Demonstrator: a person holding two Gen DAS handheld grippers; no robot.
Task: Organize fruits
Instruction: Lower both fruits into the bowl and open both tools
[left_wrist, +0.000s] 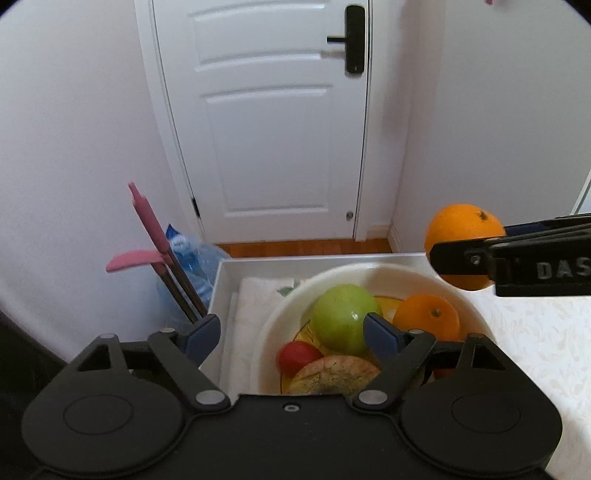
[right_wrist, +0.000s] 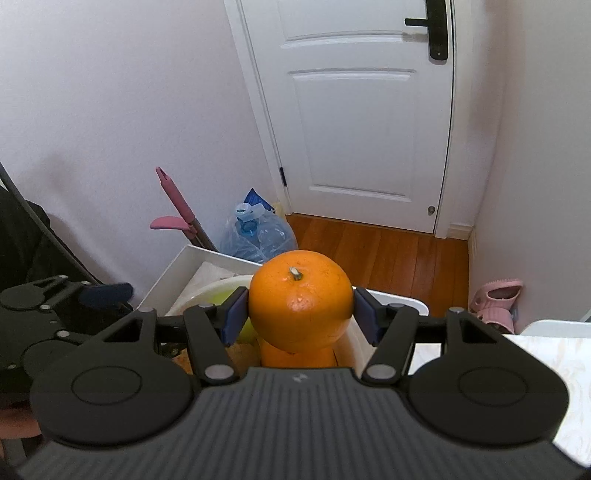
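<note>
A cream bowl (left_wrist: 369, 269) holds a green apple (left_wrist: 341, 317), an orange (left_wrist: 428, 315), a small red fruit (left_wrist: 297, 354) and a speckled pale-red fruit (left_wrist: 334, 374). My left gripper (left_wrist: 291, 332) hangs just above the bowl's near side, open, its blue pads apart with nothing pressed between them. My right gripper (right_wrist: 300, 317) is shut on a second orange (right_wrist: 299, 306), stem end up. It holds this orange over the bowl's far right rim. In the left wrist view, the held orange (left_wrist: 461, 229) shows at the right edge. The bowl (right_wrist: 207, 291) is mostly hidden in the right wrist view.
The bowl sits in a white tray (left_wrist: 295, 260) lined with a white cloth. A table with a pale patterned cover (left_wrist: 535, 350) lies to the right. On the floor behind are a pink-handled mop (left_wrist: 147, 218), a water jug (left_wrist: 195, 254), pink slippers (right_wrist: 496, 299) and a white door.
</note>
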